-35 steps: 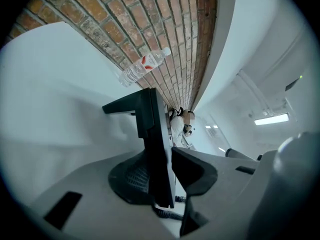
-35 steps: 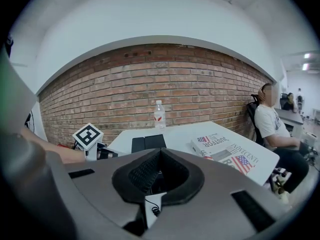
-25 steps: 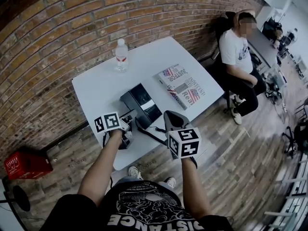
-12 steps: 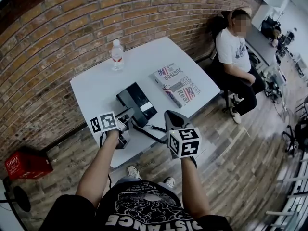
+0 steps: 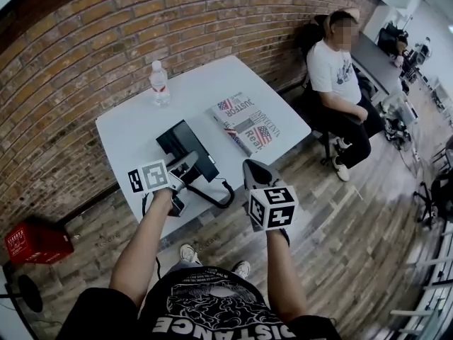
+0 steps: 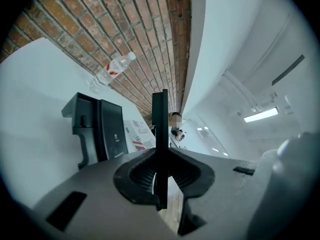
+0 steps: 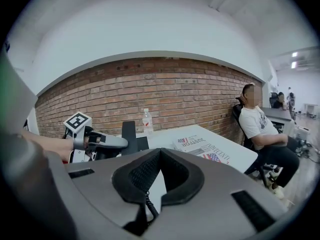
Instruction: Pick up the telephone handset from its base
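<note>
Handset: black plastic, seen edge-on as a thin, straight bar (image 6: 160, 116) in L gripper view; stands upright betw. the jaws. Off its cradle, held over the table's near edge, just beside the base on its near side.
L gripper: (image 5: 184, 166) clamped on the handset, pads pressed to both flat faces; grey matte jaws w/ ribbed black pads. Marker cube on top, white w/ black squares.
Handset vs R gripper: apart; from R gripper view it shows as a dark upright slab (image 7: 129, 132) past the L jaws, left of centre.
R gripper: (image 5: 257, 173) jaws closed on each other, nothing pinched. Same grey shell and black textured pads. Hangs off the table's near edge, right of the cord.
Base: (image 5: 185, 147) black, boxy, wedge-shaped w/ a glossy panel; cradle side bare. Lies flat on the table, near its front edge.
Cord: (image 5: 212, 201) black, coiled; sags in a loop off the table edge betw. the two grippers. A short stretch shows thru the gap under the R pads.
Table: (image 5: 131, 129) white, smooth, rectangular, set against the wall.
Bottle: (image 5: 160, 83) clear plastic, white cap, red on the label; upright at the far side, well apart from the base.
Newspaper: (image 5: 249, 124) folded, flat, flag print; right of the base, not touching.
Wall: (image 5: 106, 41) red-brown brick, rough.
Floor: (image 5: 340, 246) wood-look planks.
Person: (image 5: 336, 73) seated past the table's right end, white tee, dark trousers.
</note>
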`<act>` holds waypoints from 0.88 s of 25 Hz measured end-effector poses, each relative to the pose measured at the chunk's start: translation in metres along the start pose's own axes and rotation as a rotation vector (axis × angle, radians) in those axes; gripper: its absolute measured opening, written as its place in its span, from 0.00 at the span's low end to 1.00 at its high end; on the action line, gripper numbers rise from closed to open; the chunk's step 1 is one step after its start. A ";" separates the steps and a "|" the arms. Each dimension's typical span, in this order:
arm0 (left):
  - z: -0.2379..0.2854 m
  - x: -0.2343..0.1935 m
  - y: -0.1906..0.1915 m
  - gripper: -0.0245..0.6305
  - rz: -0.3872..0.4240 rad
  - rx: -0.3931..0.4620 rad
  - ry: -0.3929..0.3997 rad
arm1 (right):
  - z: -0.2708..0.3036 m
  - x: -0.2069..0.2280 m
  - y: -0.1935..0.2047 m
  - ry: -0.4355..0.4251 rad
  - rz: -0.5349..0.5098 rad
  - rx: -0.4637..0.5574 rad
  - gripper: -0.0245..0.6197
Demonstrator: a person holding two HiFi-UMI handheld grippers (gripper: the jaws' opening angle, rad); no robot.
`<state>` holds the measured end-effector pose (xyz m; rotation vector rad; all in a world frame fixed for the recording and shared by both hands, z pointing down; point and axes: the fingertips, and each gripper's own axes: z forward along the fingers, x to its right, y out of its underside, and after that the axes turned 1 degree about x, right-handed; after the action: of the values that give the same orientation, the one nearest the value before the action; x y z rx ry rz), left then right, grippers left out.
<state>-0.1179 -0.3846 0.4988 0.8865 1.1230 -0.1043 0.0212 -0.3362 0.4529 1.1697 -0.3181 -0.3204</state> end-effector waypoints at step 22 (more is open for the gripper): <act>0.094 0.165 0.063 0.15 0.314 -0.050 0.106 | -0.112 0.121 -0.022 0.130 0.011 0.102 0.04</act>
<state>0.0587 -0.3481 0.4133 1.0219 1.0655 0.2309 0.1753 -0.2987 0.4018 1.2819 -0.2287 -0.2188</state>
